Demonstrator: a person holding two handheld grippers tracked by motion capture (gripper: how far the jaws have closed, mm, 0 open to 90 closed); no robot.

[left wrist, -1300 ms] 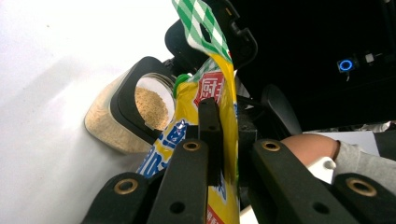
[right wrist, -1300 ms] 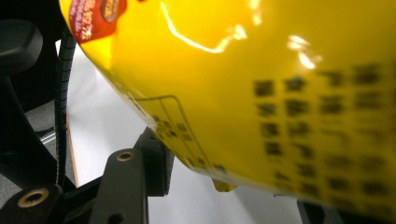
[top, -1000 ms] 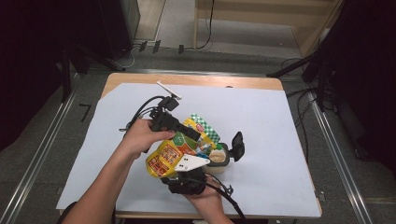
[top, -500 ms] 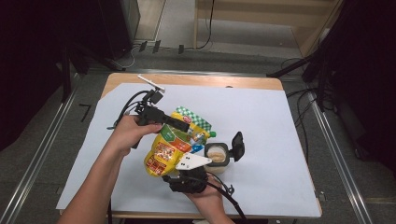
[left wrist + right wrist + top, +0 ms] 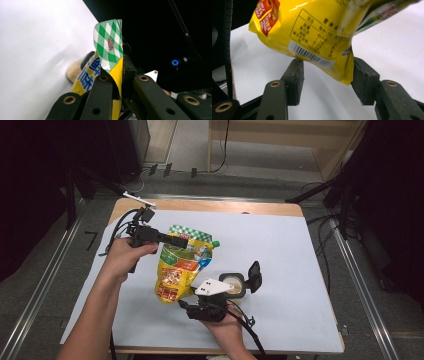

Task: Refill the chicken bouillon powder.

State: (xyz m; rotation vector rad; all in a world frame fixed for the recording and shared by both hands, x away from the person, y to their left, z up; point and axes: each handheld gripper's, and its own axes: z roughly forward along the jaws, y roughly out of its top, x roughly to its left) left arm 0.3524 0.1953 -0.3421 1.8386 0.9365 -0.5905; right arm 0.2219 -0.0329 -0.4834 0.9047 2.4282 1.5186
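A yellow snack pouch (image 5: 181, 266) with a green-checked top hangs tilted over the white table cover (image 5: 300, 250). My left gripper (image 5: 182, 241) is shut on its top edge; in the left gripper view the jaws (image 5: 117, 75) clamp the pouch (image 5: 110, 47) just below the checked strip. My right gripper (image 5: 207, 307) sits near the front edge, below the pouch. In the right gripper view its jaws (image 5: 328, 63) stand apart, with the pouch's barcode end (image 5: 312, 27) hanging between the pads (image 5: 295, 75) and brushing them. No squeeze shows there.
A small round black container (image 5: 233, 285) with beige contents stands right of the pouch, its hinged lid (image 5: 254, 276) flipped up. A cable bundle (image 5: 122, 227) trails at the table's far left corner. Dark stands and cables surround the table on the floor.
My left hand has moved left and away from me, carrying the pouch's top with it and raising it a little. The right gripper and the container have stayed put.
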